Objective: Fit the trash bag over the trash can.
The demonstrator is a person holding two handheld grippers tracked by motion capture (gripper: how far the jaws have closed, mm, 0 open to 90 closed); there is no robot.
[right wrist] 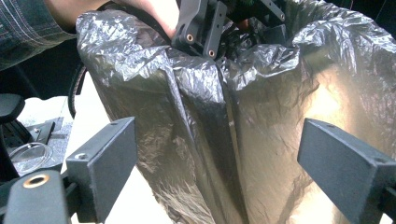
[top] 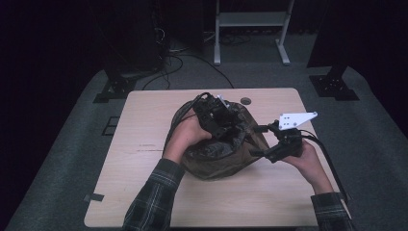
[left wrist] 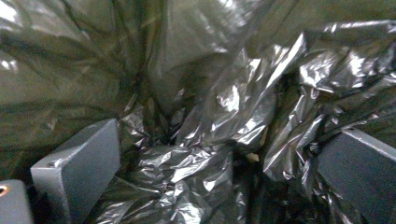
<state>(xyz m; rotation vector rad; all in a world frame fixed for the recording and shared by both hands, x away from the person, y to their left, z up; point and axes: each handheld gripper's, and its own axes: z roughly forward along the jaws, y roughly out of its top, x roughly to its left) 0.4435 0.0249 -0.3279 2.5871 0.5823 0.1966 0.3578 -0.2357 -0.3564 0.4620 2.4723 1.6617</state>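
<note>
A dark, glossy plastic bag point(top: 216, 161) stands crumpled in the middle of the wooden table point(top: 144, 159). My left gripper point(top: 222, 120) reaches down into the bag's mouth from the left. In the left gripper view its jaws stand wide apart, open point(left wrist: 219, 179), with wrinkled bag film point(left wrist: 233, 107) between and beyond them. My right gripper point(top: 260, 141) is at the bag's right side, open, its jaws point(right wrist: 224, 172) spread on either side of the bag wall point(right wrist: 201, 121) without closing on it. The left gripper point(right wrist: 201, 23) and its hand show at the bag's rim.
A small round dark disc point(top: 246, 101) lies near the table's far edge. Beyond the table are a white frame point(top: 250, 21), black stand bases point(top: 334, 86) and cables point(top: 168, 67) on the floor. A piece of tape point(top: 95, 197) sticks to the front left edge.
</note>
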